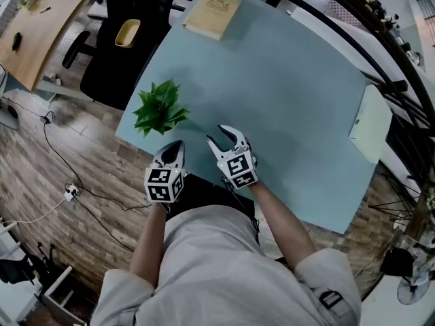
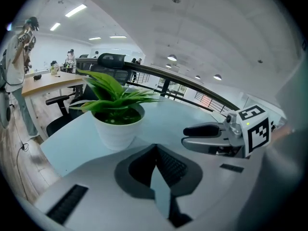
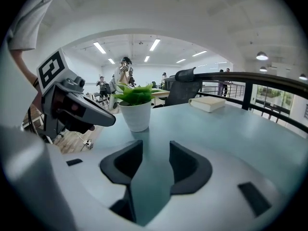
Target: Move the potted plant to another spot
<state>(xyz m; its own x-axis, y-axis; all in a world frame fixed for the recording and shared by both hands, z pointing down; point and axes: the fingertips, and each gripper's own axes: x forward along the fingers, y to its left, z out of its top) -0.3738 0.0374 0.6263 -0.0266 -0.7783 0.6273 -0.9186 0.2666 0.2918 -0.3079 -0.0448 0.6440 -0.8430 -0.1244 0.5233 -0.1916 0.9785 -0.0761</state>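
Head view: green-leaved plant in white pot [image 1: 160, 107], near-left on pale blue table [image 1: 292, 80]; left gripper [image 1: 178, 145] closed (empty), right gripper [image 1: 222, 136] parted, empty.

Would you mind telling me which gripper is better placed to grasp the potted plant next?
Probably the right gripper: its jaws stand apart and the potted plant sits nearly straight ahead. The left gripper is nearer, but shut.

Left gripper [image 1: 177, 145] jaws together; right gripper [image 1: 222, 136] jaws partly apart (both side by side).
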